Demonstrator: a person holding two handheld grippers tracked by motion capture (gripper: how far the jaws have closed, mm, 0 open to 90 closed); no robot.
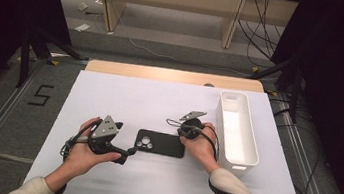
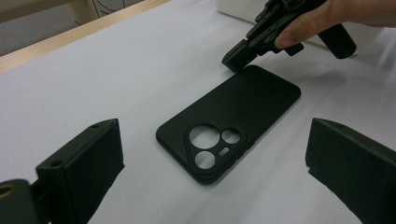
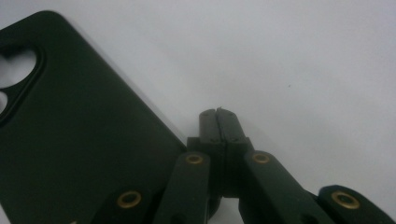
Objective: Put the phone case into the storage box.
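A black phone case [image 1: 160, 143] [image 2: 229, 123] [image 3: 70, 140] lies flat, back up, on the white sheet, its camera cut-outs toward the left gripper. My left gripper [image 1: 128, 149] [image 2: 212, 140] stands open just left of the case, its wide jaws either side of the cut-out end without touching it. My right gripper [image 1: 183, 134] [image 2: 233, 60] [image 3: 219, 116] is shut with nothing between its jaws. Its tips point down at the sheet right beside the case's far right corner; whether they touch the case is unclear.
A long white bin [image 1: 254, 148] [image 2: 233, 7] stands to the right of the right hand, looking bare inside. The white sheet [image 1: 124, 101] covers a wooden table [image 1: 173, 75]. Beyond the table lie floor, cables and dark stands.
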